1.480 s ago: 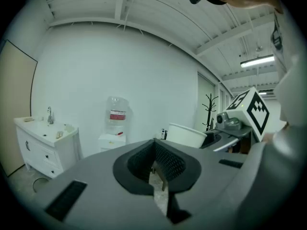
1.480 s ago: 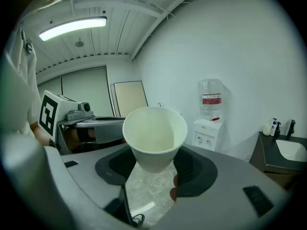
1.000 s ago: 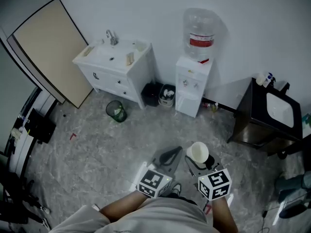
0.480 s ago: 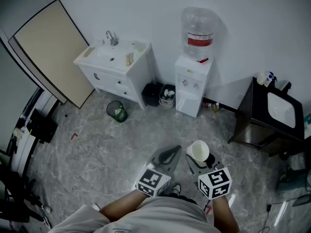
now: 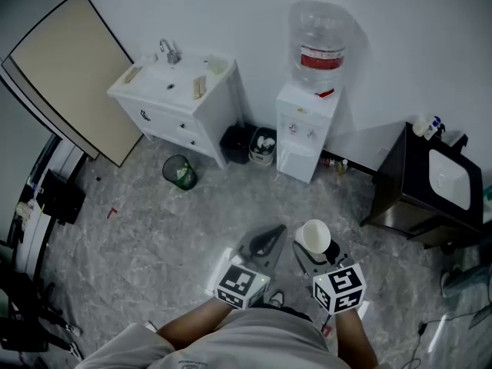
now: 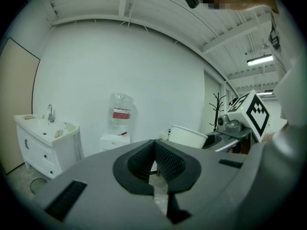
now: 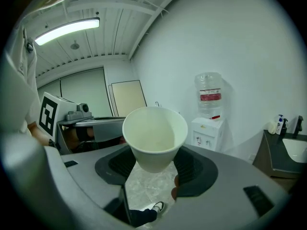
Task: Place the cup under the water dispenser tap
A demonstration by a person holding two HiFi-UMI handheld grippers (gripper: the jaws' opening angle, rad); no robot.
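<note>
the view has crept closer to the far wall. the water dispenser point(image 5: 306, 137) shows slightly larger. the white sink cabinet point(image 5: 173, 102) and the bin point(image 5: 178, 171) on the floor have slid left, the leaning board point(image 5: 65, 68) toward the top-left corner. the cup point(image 5: 314, 237), right gripper point(image 5: 315, 252) and left gripper point(image 5: 268, 241) have edged toward the dispenser.

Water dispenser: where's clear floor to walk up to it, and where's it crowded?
Bare floor runs from the cup to the dispenser front. Crowded: black bins on its sink side, small bottles toward the dark cabinet.
</note>
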